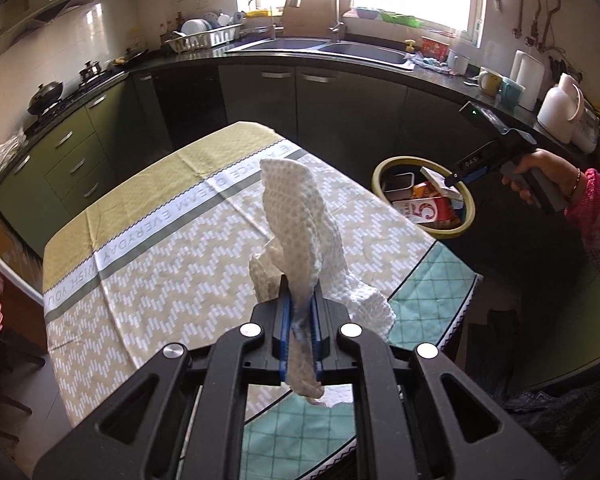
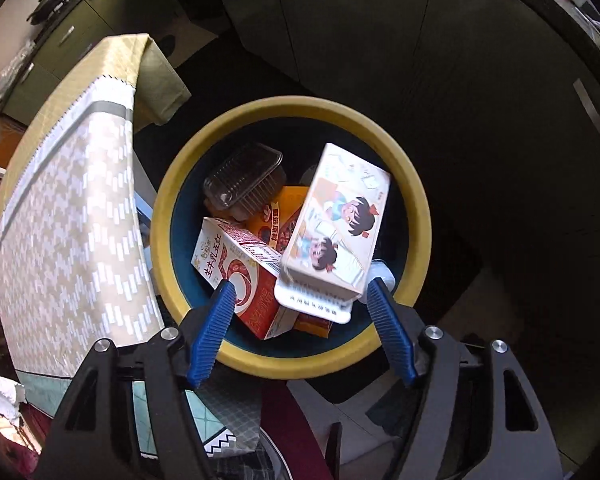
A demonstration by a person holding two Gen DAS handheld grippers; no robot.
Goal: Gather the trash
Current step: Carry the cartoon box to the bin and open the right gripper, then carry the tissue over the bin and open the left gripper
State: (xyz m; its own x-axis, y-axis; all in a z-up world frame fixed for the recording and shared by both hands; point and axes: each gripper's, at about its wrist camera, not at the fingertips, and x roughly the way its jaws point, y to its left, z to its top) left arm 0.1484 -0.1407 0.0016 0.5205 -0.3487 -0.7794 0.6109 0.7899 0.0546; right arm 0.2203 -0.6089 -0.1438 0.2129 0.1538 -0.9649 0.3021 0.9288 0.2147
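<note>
My left gripper [image 1: 300,300] is shut on a crumpled white paper towel [image 1: 296,220] and holds it up above the table [image 1: 140,264]. My right gripper [image 2: 300,290] is open and empty, just above the yellow-rimmed trash bin [image 2: 168,208]. The bin [image 1: 380,172] stands on the floor beside the table's right edge. In it lie a white cartoon-printed box [image 2: 336,228], a red and white milk carton [image 2: 244,276], an orange box [image 2: 284,216] and a clear plastic tray [image 2: 244,180]. The right gripper [image 1: 450,179] shows in the left view over the bin.
The table has a beige patterned cloth over a teal checked one [image 1: 432,280]. Dark green cabinets [image 1: 340,112] and a counter with sink [image 1: 340,50] ring the room. A stove with pots [image 1: 48,96] is at the left. Jugs and mugs [image 1: 556,108] stand at the right.
</note>
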